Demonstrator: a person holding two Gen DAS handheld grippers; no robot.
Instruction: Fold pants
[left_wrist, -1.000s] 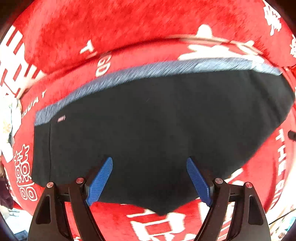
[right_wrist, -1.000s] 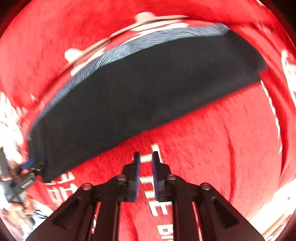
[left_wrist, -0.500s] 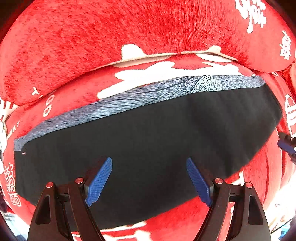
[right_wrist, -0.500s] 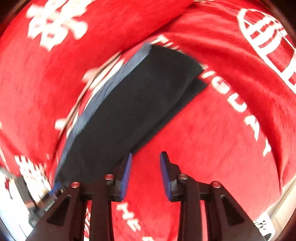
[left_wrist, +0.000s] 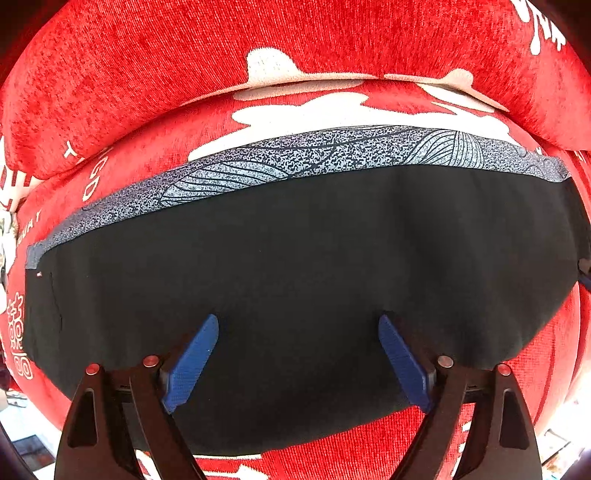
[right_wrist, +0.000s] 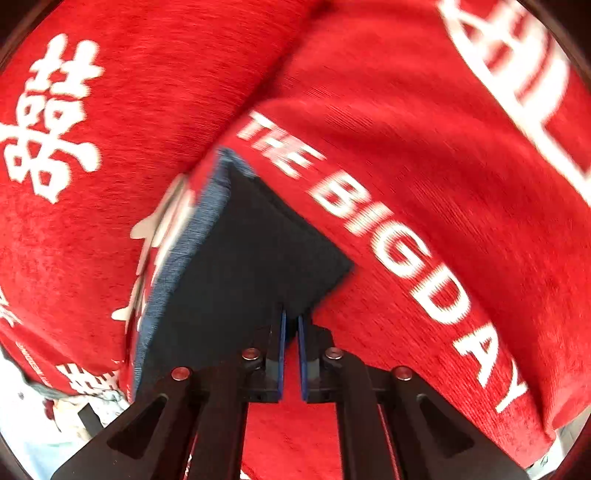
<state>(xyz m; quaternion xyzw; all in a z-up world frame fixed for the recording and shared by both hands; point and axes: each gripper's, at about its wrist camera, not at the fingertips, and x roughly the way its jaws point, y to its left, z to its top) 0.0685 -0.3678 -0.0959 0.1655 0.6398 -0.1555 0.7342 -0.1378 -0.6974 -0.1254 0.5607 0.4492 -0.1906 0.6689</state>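
My left claw (left_wrist: 298, 363) hangs wide apart over the pants (left_wrist: 295, 280), gripping nothing. The pants lie folded into a flat dark band on the red cover (left_wrist: 184, 74), patterned waistband (left_wrist: 332, 155) along the far edge, next to the seam where the cover rises into a cushion. My right claw (right_wrist: 290, 350) is pinched nearly closed at the near corner of the pants (right_wrist: 243, 273); I cannot tell whether cloth is actually between the pads or whether they sit just short of the edge.

The risk I see: if that right pinch caught only the top layer, lifting would peel the fold open instead of carrying the whole stack. The plush cover may also drag on the fabric and skew the band.

The left view gives me the full width of the pants and a hint of the right claw at the far right edge. The right view shows only that end, blurred, plus the lettering on the cover.
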